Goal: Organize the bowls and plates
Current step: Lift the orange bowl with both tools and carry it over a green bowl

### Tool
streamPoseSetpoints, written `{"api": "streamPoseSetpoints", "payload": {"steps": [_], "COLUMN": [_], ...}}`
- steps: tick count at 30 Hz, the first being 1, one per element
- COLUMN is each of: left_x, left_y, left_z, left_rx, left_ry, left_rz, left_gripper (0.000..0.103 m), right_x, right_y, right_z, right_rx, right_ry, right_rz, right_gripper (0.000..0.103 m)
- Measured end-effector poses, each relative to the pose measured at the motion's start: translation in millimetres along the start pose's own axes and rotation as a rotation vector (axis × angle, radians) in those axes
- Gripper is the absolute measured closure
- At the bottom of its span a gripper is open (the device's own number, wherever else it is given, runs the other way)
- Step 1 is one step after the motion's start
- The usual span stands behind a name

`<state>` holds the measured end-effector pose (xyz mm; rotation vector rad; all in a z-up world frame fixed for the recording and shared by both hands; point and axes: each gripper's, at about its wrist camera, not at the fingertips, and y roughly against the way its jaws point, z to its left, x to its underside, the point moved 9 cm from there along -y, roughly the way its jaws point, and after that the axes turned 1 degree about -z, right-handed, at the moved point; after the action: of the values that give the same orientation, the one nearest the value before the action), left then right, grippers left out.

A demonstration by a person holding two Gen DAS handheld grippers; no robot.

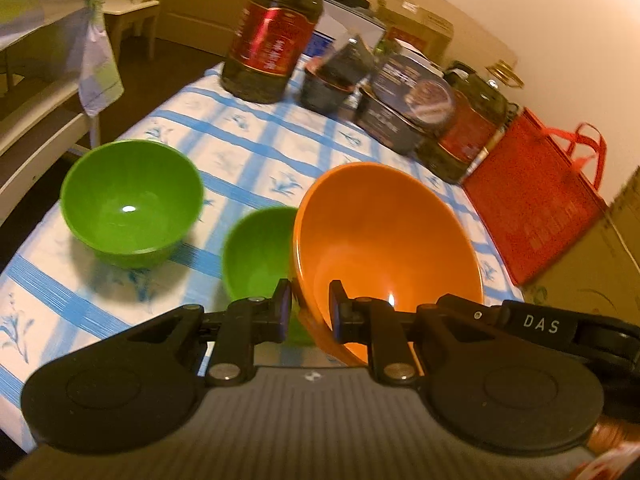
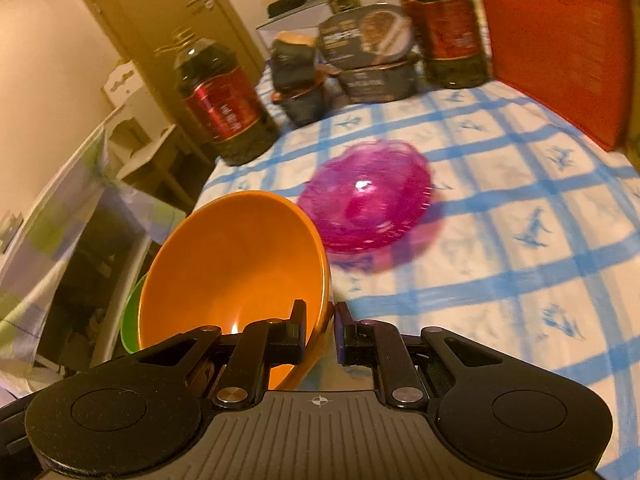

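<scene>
An orange bowl (image 1: 384, 248) is held tilted above the blue-checked tablecloth (image 1: 248, 148). My left gripper (image 1: 309, 309) is shut on its left rim. My right gripper (image 2: 320, 330) is shut on the right rim of the same orange bowl (image 2: 236, 264). In the left wrist view a large green bowl (image 1: 130, 202) stands on the cloth at the left, and a smaller green bowl (image 1: 258, 254) sits partly hidden behind the orange one; its edge shows in the right wrist view (image 2: 130, 324). A stack of pink translucent plates (image 2: 366, 200) lies on the cloth ahead of the right gripper.
Large dark bottles with red labels (image 1: 276, 32) (image 2: 444, 24), dark food tubs (image 1: 404, 100) and a red bag (image 1: 536, 196) line the table's far side. The table's left edge (image 2: 208, 188) drops to a chair and shelving.
</scene>
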<state>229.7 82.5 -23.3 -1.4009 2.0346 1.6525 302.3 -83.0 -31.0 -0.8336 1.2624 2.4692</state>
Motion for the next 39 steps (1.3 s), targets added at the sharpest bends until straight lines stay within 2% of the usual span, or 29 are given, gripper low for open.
{"api": "streamPoseSetpoints", "payload": {"steps": [10,23,39], "left_x": [-14,-11,-5], "left_y": [-21,-56,-68], "left_z": [25,40,49], "left_rx": [-0.022,-0.047,-0.062], "left_ry": [0.025,0.012,0.003], "left_rz": [0.016,0.069,0.083], "left_gripper": [0.086,0.086,0.086], "right_x": [1,7,14], "right_y": [-37,-73,-88], "right_z": [11,8,9], "right_rx": [0.003,0.048,0.058], "right_ry": [0.004,0.048,0.09], "right_rz": [0.056,0.098,0.098], "right_gripper": [0.089,0.089,0.089]}}
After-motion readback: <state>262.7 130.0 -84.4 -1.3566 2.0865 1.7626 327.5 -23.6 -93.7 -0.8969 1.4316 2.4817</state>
